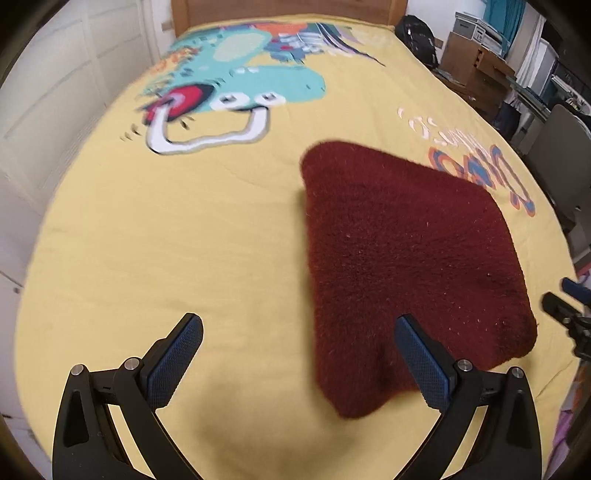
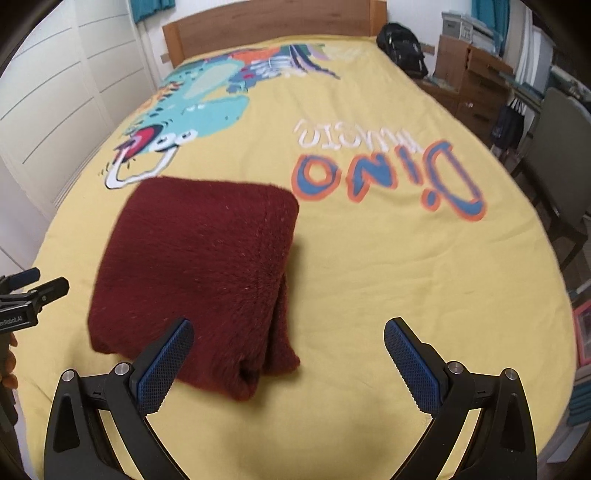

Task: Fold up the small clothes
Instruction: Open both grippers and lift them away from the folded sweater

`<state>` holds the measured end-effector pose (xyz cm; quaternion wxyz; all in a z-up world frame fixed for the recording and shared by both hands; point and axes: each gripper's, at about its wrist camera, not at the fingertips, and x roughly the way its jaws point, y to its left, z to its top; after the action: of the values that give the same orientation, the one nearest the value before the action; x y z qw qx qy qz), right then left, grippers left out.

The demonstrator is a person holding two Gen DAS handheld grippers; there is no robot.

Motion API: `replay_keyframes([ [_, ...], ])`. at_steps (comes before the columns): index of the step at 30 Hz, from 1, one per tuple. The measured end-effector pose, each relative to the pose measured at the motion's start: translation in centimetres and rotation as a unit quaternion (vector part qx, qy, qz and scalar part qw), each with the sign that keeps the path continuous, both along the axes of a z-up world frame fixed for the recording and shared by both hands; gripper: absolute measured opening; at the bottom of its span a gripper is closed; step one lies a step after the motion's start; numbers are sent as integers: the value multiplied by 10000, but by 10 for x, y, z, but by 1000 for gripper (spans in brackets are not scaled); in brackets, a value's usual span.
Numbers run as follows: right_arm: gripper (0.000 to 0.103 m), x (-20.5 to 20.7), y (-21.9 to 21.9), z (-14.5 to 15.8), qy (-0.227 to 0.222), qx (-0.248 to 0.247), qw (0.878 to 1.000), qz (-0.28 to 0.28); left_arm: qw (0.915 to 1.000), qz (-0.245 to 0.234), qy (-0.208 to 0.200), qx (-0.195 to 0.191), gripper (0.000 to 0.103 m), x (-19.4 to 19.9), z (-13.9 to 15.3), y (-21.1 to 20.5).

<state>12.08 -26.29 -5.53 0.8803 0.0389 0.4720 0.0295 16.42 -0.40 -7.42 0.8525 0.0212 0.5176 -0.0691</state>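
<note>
Maroon fuzzy garment lies folded into a thick, roughly square bundle on the yellow bedspread, near the foot end of the bed. From the right wrist view we see its stacked layers at the near right corner, where the folded edges show one above another. We hold our left gripper above the bedspread with its jaws spread wide and nothing between them; its right finger overlaps the near edge of the garment in the picture, but we cannot tell whether it touches the cloth. We hold our right gripper wide too, its blue pads clear of the cloth, with the garment's near right corner lying in the picture between its fingers. No earlier picture is at hand, so we only report that these jaws stand fully apart. A cartoon dinosaur print and large orange-and-blue lettering cover the far part of the bedspread. Beyond stands a wooden headboard, with a black bag at its right.
</note>
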Motion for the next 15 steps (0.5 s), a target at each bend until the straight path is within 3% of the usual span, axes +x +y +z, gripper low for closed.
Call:
replay_keyframes([
  [6,103,-41,-6,37,-246,-160,9996,-5,9993,56,-310,217,102,-39,37,9],
  [15,103,-97,-17,55,-347,-321,9985,-271,9977,92,-492,464,102,-94,58,18],
])
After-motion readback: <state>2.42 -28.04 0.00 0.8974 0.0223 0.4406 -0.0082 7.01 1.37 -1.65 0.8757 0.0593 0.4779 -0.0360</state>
